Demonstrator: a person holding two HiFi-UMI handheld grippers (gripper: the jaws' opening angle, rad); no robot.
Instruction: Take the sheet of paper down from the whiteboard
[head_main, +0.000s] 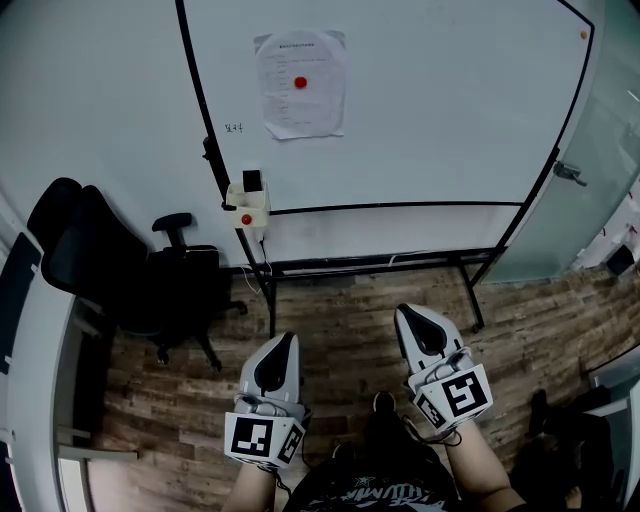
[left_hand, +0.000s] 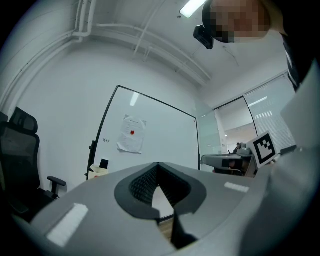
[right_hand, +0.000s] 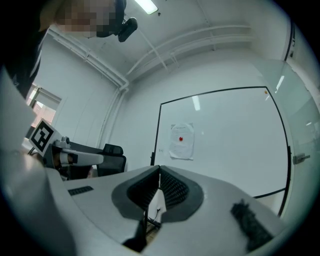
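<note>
In the head view my left claw (head_main: 289, 338) and right claw (head_main: 404, 311) are both shut and empty. The sheet of paper (head_main: 301, 84) hangs upright, far ahead on the whiteboard (head_main: 450, 110). In the left gripper view it sits far off, just left of my jaws. In the right gripper view it is far and slightly right. I judge the left claw better lined up.

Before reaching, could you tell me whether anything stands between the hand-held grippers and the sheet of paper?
Nothing visible does: only floor lies between the left hand-held gripper, the right hand-held gripper and the sheet of paper; the office chair stands aside.
</note>
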